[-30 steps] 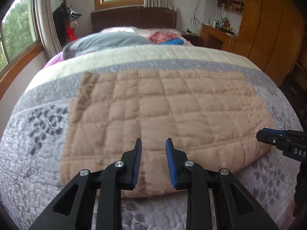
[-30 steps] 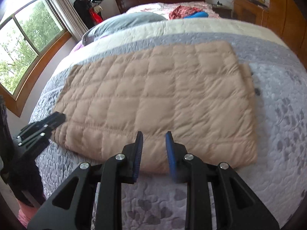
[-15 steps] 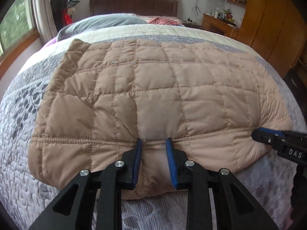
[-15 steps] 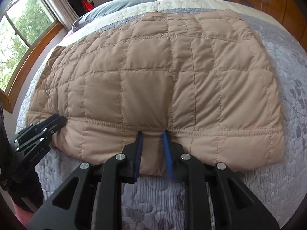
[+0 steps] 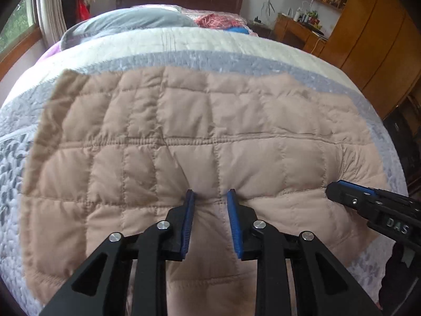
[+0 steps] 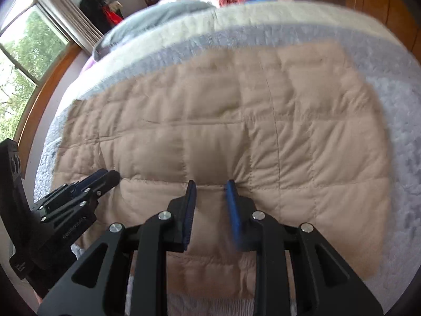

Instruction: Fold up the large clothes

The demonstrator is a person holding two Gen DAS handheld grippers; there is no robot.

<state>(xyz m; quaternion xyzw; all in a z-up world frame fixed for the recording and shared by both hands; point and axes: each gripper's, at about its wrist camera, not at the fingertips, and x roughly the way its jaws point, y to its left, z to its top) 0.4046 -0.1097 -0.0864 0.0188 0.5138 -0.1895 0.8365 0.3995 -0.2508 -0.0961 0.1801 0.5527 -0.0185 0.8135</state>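
Both grippers now carry the near hem forward over the tan quilted padded garment (image 5: 210,121).
My left gripper (image 5: 210,197) and right gripper (image 6: 210,188) pinch fabric, nearly closed; fold half done, flattening remains.

I see a tan quilted garment (image 5: 200,131) spread on the bed (image 5: 184,42); square stitched panels; near hem folded up over itself; a pinched ridge puckers at its near fold.

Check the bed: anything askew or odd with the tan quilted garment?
Nothing damaged. The tan quilted garment lies folded on the bedspread. Its near edge is bunched and puckered where the left gripper and right gripper each pinch a fold. The right view is blurred.
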